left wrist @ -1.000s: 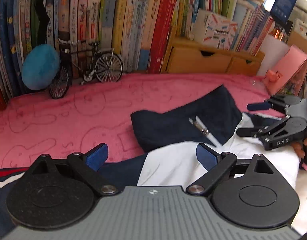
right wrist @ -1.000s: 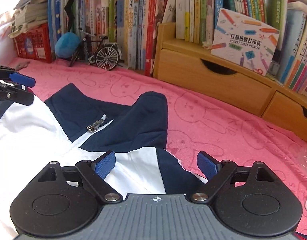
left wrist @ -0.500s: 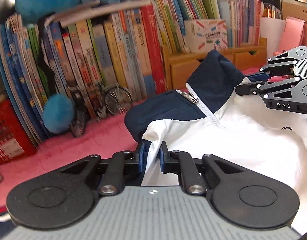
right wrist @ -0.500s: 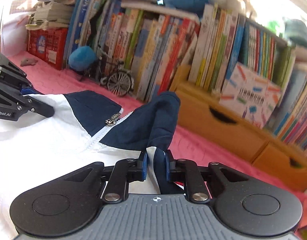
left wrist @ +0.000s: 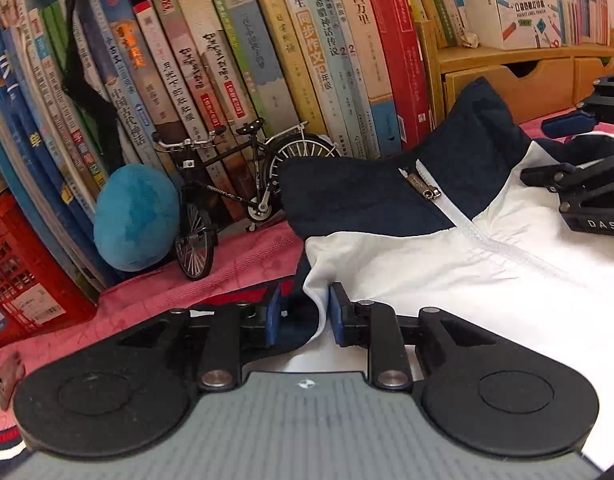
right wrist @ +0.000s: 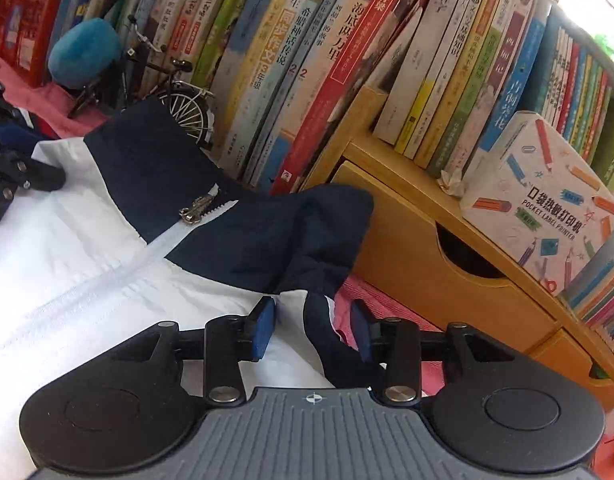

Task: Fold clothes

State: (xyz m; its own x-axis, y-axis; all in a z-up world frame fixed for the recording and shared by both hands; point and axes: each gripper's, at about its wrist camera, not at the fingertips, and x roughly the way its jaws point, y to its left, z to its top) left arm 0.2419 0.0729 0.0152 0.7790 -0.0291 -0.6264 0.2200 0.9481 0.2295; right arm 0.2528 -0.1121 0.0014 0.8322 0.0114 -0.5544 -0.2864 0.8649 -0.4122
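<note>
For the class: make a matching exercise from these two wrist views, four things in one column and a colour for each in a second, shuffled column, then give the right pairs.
Things
1. plush ball
2. model bicycle
3. drawer unit
4. bed cover

Colours
A. pink
B. black frame
C. blue
D. light wood

Pairs: 1-C, 2-B, 3-D, 4-A

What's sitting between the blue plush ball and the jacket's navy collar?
A small model bicycle stands between the ball and the jacket collar, on the pink cover in front of the books; the left wrist view shows it best.
</note>
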